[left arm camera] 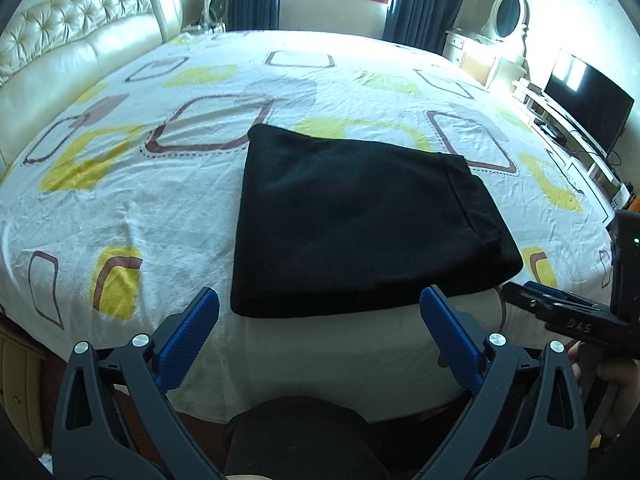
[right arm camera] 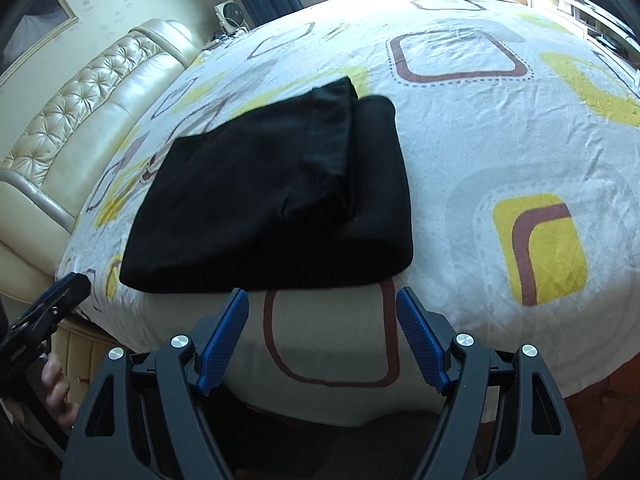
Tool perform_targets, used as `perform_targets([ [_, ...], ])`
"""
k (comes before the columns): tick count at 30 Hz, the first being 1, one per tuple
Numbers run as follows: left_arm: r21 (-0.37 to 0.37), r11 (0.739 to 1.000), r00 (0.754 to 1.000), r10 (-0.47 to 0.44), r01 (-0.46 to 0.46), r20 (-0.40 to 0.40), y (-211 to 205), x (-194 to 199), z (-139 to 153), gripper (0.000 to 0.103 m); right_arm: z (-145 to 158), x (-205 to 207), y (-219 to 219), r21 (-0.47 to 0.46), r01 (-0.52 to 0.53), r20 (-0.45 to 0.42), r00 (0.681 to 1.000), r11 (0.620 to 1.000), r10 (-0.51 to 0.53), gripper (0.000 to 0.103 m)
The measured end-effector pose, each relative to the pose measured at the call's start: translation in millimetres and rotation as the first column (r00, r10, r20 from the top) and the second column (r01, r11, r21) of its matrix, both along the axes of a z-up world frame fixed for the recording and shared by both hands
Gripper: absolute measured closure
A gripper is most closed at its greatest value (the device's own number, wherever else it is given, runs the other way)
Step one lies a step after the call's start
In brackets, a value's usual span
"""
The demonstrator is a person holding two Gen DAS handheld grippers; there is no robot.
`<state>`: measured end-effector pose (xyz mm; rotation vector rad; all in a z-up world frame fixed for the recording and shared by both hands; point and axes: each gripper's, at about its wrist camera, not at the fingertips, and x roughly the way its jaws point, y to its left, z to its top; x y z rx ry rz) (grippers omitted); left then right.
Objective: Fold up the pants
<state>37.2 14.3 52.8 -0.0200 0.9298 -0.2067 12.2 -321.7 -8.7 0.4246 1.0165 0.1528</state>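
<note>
Black pants (left arm camera: 352, 224) lie folded into a compact rectangle on the bed, near its front edge; they also show in the right wrist view (right arm camera: 272, 200), with a hem edge lying on top. My left gripper (left arm camera: 320, 304) is open and empty, just in front of the pants' near edge. My right gripper (right arm camera: 322, 300) is open and empty, at the near right corner of the pants, apart from them. The right gripper shows at the right of the left wrist view (left arm camera: 560, 308); the left gripper shows at the left of the right wrist view (right arm camera: 52, 300).
The bed sheet (left arm camera: 160, 200) is white with yellow and brown squares. A tufted cream headboard (left arm camera: 72, 44) stands at the left. A TV (left arm camera: 588, 100) on a low stand and a dresser with an oval mirror (left arm camera: 508, 12) stand at the right. My dark-clothed leg (left arm camera: 300, 432) is below.
</note>
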Motion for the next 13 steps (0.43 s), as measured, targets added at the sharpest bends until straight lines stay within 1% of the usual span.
perform_targets([
  [1,-0.02,1.0,0.999,0.012,-0.012,-0.031,12,16,-3,0.002,6,8,-7,0.009,0.002,0.02,1.0,1.0,-0.002,0.027],
  [2,-0.026,0.999,0.999,0.024,-0.025,-0.049,23,33,-7,0.002,11,17,-14,0.008,0.008,0.038,0.999,1.0,-0.008,0.024],
  [3,-0.011,0.999,0.997,0.05,-0.051,-0.059,36,53,-12,0.002,17,30,-22,-0.004,0.02,0.066,0.998,1.0,-0.019,0.017],
  [5,0.031,0.993,0.992,0.117,-0.116,-0.041,64,95,-22,0.002,24,61,-39,-0.059,0.049,0.114,0.993,0.997,-0.042,0.017],
  [7,0.071,0.982,0.985,0.173,-0.172,-0.002,94,140,-37,0.002,25,103,-58,-0.112,0.091,0.153,0.985,0.989,-0.073,0.016],
  [8,0.098,0.974,0.979,0.204,-0.204,0.014,109,162,-46,0.002,22,126,-67,-0.141,0.111,0.154,0.984,0.984,-0.089,0.016],
  [9,0.128,0.963,0.972,0.236,-0.235,0.013,124,185,-58,0.002,17,153,-78,-0.16,0.142,0.152,0.981,0.977,-0.118,0.016],
  [10,0.17,0.948,0.962,0.273,-0.268,-0.004,137,207,-70,0.002,11,176,-87,-0.166,0.175,0.147,0.978,0.971,-0.151,0.016],
  [11,0.197,0.928,0.944,0.327,-0.316,-0.03,152,225,-82,0.002,3,202,-97,-0.161,0.199,0.134,0.975,0.967,-0.178,0.016],
  [12,0.199,0.917,0.931,0.361,-0.347,-0.042,165,240,-90,0.002,-5,227,-104,-0.159,0.218,0.107,0.973,0.963,-0.203,0.016],
  [13,0.203,0.91,0.925,0.377,-0.362,-0.039,175,251,-98,0.002,-14,249,-110,-0.154,0.227,0.084,0.973,0.962,-0.216,0.016],
])
